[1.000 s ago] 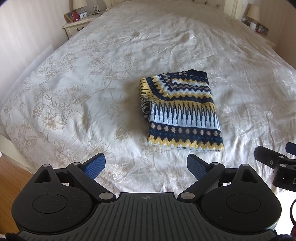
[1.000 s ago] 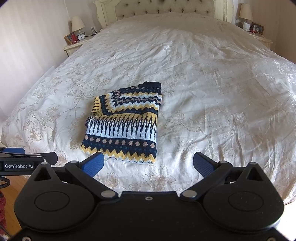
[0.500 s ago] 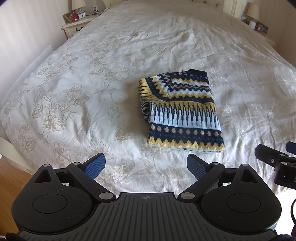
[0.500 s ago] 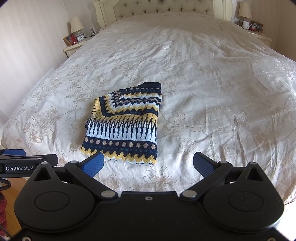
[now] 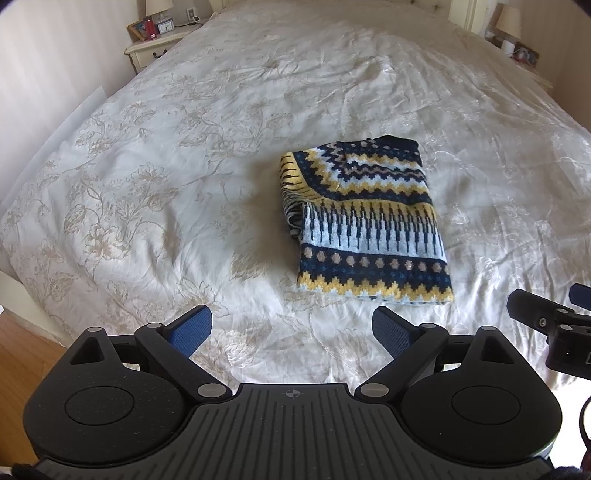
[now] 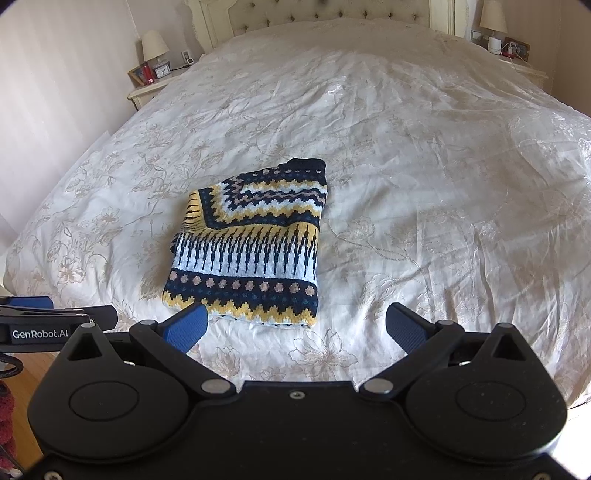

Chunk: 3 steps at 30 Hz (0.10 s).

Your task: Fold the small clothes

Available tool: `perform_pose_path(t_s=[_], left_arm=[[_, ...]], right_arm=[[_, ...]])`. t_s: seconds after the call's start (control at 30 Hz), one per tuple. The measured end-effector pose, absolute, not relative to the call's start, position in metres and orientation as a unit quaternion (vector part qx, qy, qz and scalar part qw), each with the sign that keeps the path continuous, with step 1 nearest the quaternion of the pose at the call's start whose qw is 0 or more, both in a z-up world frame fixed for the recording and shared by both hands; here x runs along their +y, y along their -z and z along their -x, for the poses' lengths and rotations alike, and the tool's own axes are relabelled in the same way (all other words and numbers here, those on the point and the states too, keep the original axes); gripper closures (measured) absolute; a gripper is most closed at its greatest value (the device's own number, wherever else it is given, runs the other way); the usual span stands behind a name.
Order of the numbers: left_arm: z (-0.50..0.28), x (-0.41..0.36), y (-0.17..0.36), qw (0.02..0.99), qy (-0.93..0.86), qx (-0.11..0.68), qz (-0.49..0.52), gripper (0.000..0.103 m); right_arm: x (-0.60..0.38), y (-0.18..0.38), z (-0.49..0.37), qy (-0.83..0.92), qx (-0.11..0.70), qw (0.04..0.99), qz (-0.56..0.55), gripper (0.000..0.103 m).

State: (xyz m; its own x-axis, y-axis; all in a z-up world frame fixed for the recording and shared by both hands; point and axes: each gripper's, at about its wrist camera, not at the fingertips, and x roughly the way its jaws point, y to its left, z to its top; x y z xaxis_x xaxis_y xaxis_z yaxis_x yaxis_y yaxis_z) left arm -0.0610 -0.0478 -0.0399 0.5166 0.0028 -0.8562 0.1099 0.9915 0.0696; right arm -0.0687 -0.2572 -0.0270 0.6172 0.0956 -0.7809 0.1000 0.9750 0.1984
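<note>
Left gripper (image 5: pixel 292 328): jaws standing wide apart, blue pads (image 5: pixel 192 326) showing on both fingertips, nothing between them, touching nothing. It is hovering above the near edge of the bed (image 5: pixel 147 192), pointing forward along the bedspread toward the headboard end.

Right gripper (image 6: pixel 295 325): jaws likewise spread wide, blue fingertips (image 6: pixel 404 326) bare and empty, no contact with cloth. It is hanging over the near edge of the bed as well, aimed up the mattress. Its left fingertip is overlapping the sweater's near hem in the right wrist view; whether it is touching cannot be told, though it appears to be held above.

Both grippers are sitting side by side: the right one is showing at the right edge of the left wrist view, the left one at the left edge of the right wrist view.

Folded sweater (image 5: pixel 365 221): lying flat on the white floral bedspread, in a compact rectangle, navy, yellow and pale-blue knit pattern up. Dark collar edge is pointing away toward the headboard (image 6: pixel 325 14), yellow zigzag hem nearest the grippers. Layered edges are showing along its left side. It is sitting ahead of both grippers, right of centre for the left one, left of centre for the right one.

Nightstand (image 6: pixel 147 90) with lamp standing at far left of the bed.
</note>
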Motion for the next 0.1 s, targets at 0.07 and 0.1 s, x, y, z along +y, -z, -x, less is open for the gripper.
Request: perform_pose_path(t_s=[0.07,0.1], left_arm=[[0.0601,-0.0469,0.0418,0.869,0.030,0.491,-0.058,0.009],[0.0594,-0.0463,0.0427,0.869,0.030,0.491,-0.056,0.009]], right_arm=[[-0.2571,0.0268,0.0690,0.002,0.437,0.893,-0.111,0.001],[-0.2568,0.0270,0.0686,0.001,0.437,0.893,-0.111,0.001]])
